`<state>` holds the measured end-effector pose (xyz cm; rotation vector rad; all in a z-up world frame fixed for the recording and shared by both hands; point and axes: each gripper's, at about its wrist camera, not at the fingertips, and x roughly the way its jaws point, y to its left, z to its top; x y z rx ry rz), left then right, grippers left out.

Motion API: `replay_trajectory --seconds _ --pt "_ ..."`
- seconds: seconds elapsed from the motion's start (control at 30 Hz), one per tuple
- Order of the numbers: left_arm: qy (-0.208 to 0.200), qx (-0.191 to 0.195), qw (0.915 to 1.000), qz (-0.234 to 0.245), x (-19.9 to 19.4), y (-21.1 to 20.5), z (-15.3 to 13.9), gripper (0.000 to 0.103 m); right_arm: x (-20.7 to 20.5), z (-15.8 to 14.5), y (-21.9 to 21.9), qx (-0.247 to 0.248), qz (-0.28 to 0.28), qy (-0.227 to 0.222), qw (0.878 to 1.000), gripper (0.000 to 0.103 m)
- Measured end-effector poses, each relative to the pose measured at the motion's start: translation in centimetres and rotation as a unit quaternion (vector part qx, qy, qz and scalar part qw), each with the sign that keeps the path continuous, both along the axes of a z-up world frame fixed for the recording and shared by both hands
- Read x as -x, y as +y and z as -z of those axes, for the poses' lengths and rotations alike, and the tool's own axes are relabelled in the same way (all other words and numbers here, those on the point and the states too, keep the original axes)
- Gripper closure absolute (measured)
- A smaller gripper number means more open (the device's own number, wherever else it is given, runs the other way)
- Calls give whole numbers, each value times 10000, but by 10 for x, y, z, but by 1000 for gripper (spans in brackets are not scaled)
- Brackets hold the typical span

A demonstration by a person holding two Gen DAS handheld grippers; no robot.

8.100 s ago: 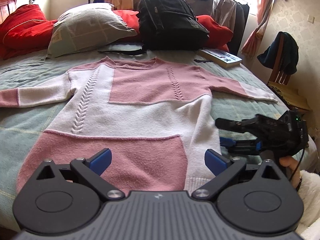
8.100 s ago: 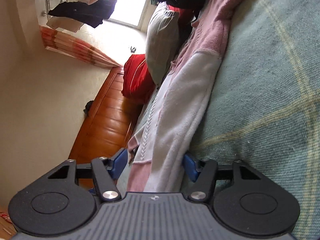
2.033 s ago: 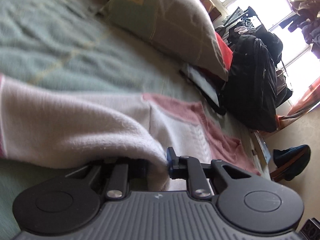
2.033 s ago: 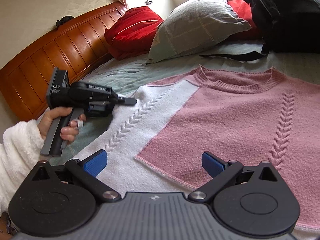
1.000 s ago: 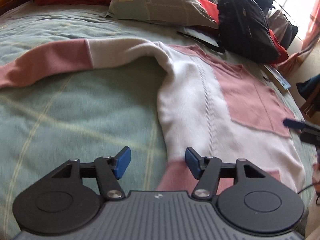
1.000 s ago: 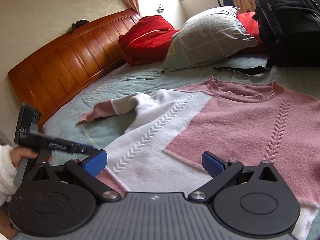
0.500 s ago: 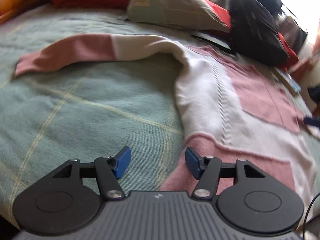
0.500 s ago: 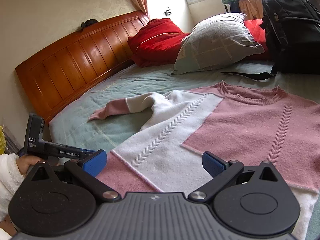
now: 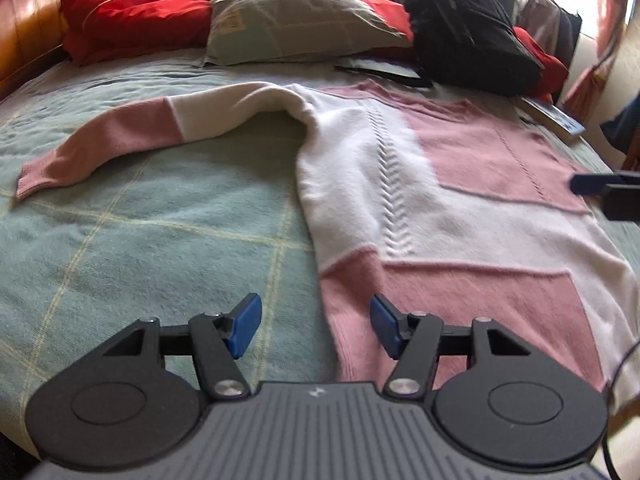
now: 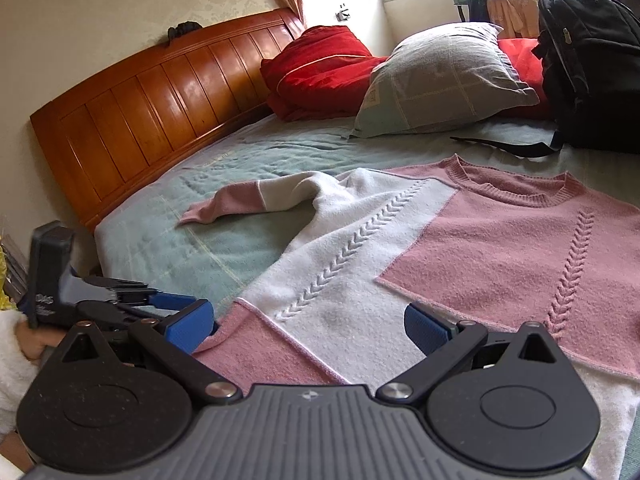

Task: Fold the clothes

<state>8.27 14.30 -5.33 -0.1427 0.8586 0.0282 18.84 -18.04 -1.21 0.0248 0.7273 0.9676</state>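
Flat on the green checked bedspread (image 9: 132,236) lies the pink-and-white sweater (image 9: 452,200), front up, its neckline toward the far pillows, one sleeve (image 9: 120,136) trailing out to the left. Near its bottom left corner hovers the left gripper (image 9: 312,326), blue pads spread apart with nothing pinched, one over the hem, the other over the bedspread. Likewise the right gripper (image 10: 308,326) hangs spread wide and empty above the sweater's lower half. A grey pillow (image 10: 444,80) and black backpack (image 10: 592,52) sit far behind.
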Motion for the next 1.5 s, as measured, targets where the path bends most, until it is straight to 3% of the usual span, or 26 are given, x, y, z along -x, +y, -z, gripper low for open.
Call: replay_trajectory --seconds 0.1,0.2,0.3,0.43,0.57,0.77,0.87,0.9,1.0,1.17,1.3,1.37,1.43,1.5 --pt "224 216 9994 136 2 -3 4 44 -1 3 1 26 -10 27 10000 0" --pt "367 103 9993 62 0 -6 13 47 -1 6 2 19 -14 69 10000 0" --pt "189 568 9982 84 3 1 5 45 0 5 -1 2 -45 56 10000 0" --pt "-119 1238 9919 -267 3 28 -7 44 -2 5 -6 -58 20 94 9999 0" --pt "-104 1503 9856 -772 -3 53 -1 47 -4 7 -7 -69 57 132 9999 0" --pt "274 1892 9777 -865 -14 60 21 53 -4 8 -6 -35 43 127 9999 0" --pt "255 1734 9821 -691 -16 49 20 70 -4 8 -4 0 56 113 9999 0" --pt "241 1675 9835 -635 -16 45 19 85 -4 8 -4 11 57 109 9999 0" --pt "58 1432 9878 -616 -11 41 11 92 -4 8 -3 51 78 103 9999 0" --pt "-312 544 9934 -956 1 51 -13 92 -6 11 -2 116 84 89 9999 0" --pt "-434 617 9940 -789 -18 54 -25 91 -9 15 1 143 86 133 9998 0" --pt "-430 728 9950 -536 -45 48 -23 84 -10 16 2 175 97 144 9997 0" --pt "-313 820 9955 -356 -73 43 -14 60 -10 16 2 203 106 118 9997 0" --pt "-171 683 9972 -238 -101 38 -2 59 -11 14 -1 224 158 95 9996 0"
